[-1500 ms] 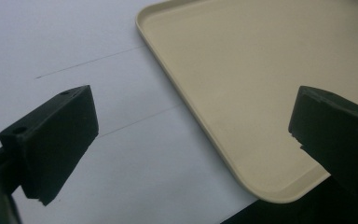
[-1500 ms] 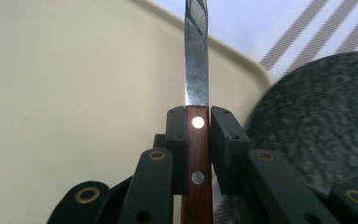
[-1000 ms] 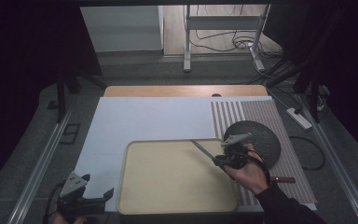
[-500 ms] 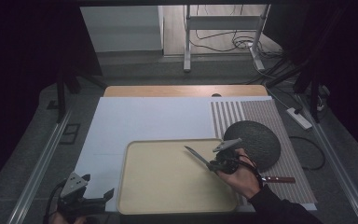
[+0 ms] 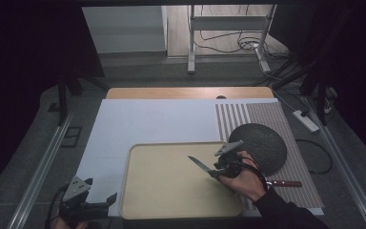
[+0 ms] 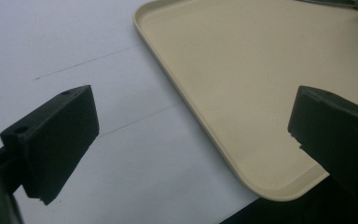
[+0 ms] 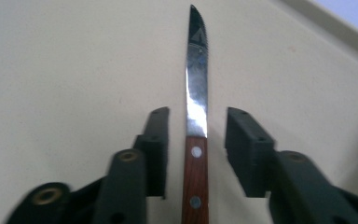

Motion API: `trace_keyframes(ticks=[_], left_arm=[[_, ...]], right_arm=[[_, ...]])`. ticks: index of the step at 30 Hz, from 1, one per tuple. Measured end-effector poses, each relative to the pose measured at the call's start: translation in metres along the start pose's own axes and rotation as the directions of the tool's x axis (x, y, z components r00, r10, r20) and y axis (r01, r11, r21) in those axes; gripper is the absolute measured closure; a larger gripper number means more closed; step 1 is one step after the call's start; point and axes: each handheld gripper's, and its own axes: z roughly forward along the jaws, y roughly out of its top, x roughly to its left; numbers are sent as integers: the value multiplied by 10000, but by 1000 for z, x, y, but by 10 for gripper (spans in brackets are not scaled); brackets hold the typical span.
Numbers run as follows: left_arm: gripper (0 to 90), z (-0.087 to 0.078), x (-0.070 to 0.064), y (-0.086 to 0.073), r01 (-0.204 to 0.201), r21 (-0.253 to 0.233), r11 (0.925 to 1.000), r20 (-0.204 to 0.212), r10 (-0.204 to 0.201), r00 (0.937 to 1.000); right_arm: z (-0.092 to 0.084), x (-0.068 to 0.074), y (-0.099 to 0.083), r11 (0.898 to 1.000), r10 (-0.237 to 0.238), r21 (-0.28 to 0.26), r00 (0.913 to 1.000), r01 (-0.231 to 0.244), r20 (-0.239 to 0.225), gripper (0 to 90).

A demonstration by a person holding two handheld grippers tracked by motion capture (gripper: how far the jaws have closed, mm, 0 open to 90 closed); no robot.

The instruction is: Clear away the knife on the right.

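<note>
Right gripper (image 7: 193,154) has just been opening, jaws now apart off the knife (image 7: 196,140) lying on the tray (image 5: 171,200), apparently setting it down; left gripper (image 5: 88,202) spread by the tray's near-left corner.

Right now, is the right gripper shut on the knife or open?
Open. The right gripper's jaws have just been opening; gaps show on both sides of the knife lying between them on the tray.

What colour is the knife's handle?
Reddish-brown wood with silver rivets on the knife; right gripper view shows it best.
</note>
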Motion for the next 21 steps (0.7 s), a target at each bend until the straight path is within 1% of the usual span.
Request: trace_keyframes(ticks=[5,7,8,13,15,17,19,21], left_arm=[[17,0,0,0,-20,23,10000,-7,20,10000],[17,0,0,0,-40,37,10000,-10,40,10000],[17,0,0,0,-45,38,10000,-11,45,10000],[17,0,0,0,-72,44,10000,-11,72,10000],[17,0,-1,0,-94,34,10000,-17,94,10000],[17,0,-1,0,-103,31,9999,-16,103,9999],[17,0,-1,0,-129,27,9999,-19,129,9999],[17,0,-1,0,-139,28,9999,-25,139,9999]], right_arm=[[6,6,13,9985,-534,89,9976,538,-450,812],[11,9,19,9965,-815,165,9954,824,-510,885],[14,11,21,9954,-925,184,9943,936,-535,900],[33,15,28,9918,-1129,526,9910,1168,-721,900],[37,16,27,9888,-1244,760,9904,1288,-600,900],[37,15,25,9904,-1135,734,9920,1174,-548,900],[35,11,23,9904,-1136,766,9932,1152,-249,900],[33,7,20,9930,-881,760,9957,899,-272,900]])
